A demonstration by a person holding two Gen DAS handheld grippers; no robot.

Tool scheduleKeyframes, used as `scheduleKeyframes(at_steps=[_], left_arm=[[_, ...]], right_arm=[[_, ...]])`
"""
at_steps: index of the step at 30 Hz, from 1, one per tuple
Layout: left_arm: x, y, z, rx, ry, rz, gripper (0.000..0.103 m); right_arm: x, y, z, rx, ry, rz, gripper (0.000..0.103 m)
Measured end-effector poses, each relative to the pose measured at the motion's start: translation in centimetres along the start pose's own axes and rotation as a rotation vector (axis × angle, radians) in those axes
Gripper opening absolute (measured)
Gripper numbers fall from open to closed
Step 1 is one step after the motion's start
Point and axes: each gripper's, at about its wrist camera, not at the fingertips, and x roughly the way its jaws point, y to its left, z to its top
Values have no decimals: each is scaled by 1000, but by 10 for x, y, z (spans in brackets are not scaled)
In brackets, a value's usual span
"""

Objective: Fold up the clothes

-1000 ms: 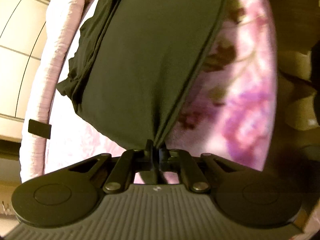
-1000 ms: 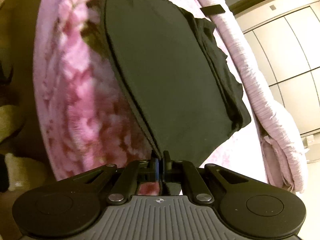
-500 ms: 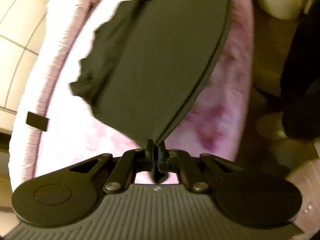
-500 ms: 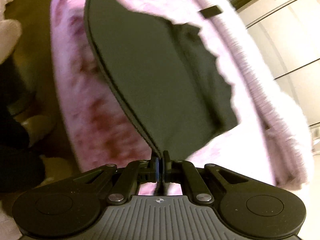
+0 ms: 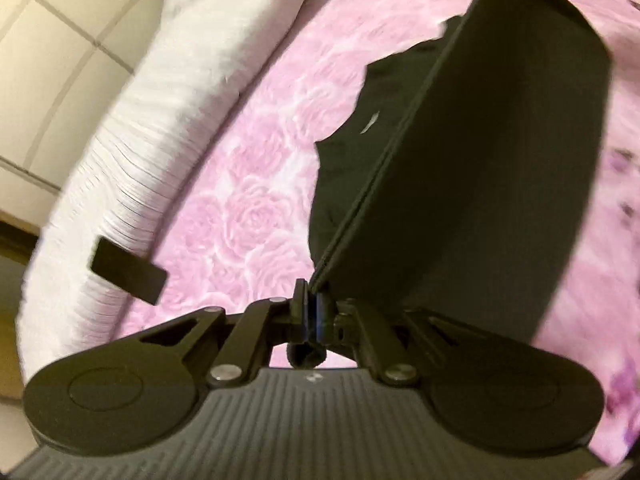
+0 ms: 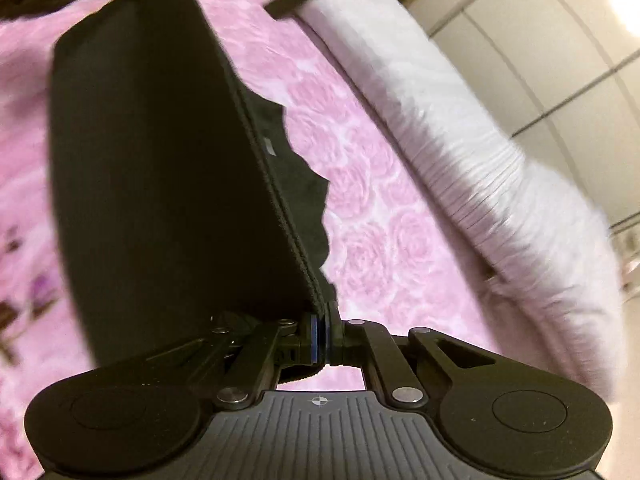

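Left wrist view: left gripper (image 5: 310, 306) and right gripper (image 6: 322, 320) are pinching the black garment (image 5: 460, 184) hem (keeping it taut should help the fold).

Matt black cloth in the garment (image 5: 472, 184), smooth, with a stitched hem. Plush pink fleece with embossed roses on the blanket (image 5: 248, 184). Ribbed, crinkled pale cloth on the quilt (image 5: 152, 128). Matt black plastic on left gripper (image 5: 310, 312) and right gripper (image 6: 322, 332), ridged grey housing, shiny metal rivets.

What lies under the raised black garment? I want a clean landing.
Pink rose-patterned blanket around the black garment, plus its crumpled lower layer; anything directly beneath is covered.
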Motion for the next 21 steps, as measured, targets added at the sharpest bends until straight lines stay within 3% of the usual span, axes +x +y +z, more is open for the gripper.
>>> scheduleKeyframes(at_steps=[7, 15, 18, 21], left_arm=[[98, 32, 24, -63, 66, -47, 1], [168, 66, 27, -168, 46, -115, 6], [189, 71, 22, -223, 39, -109, 18], [196, 85, 8, -324, 44, -109, 19]], right_arm=[[105, -63, 16, 63, 50, 98, 2], [179, -78, 14, 167, 119, 124, 3], [195, -79, 9, 238, 145, 124, 3], [188, -88, 4, 405, 115, 113, 9]])
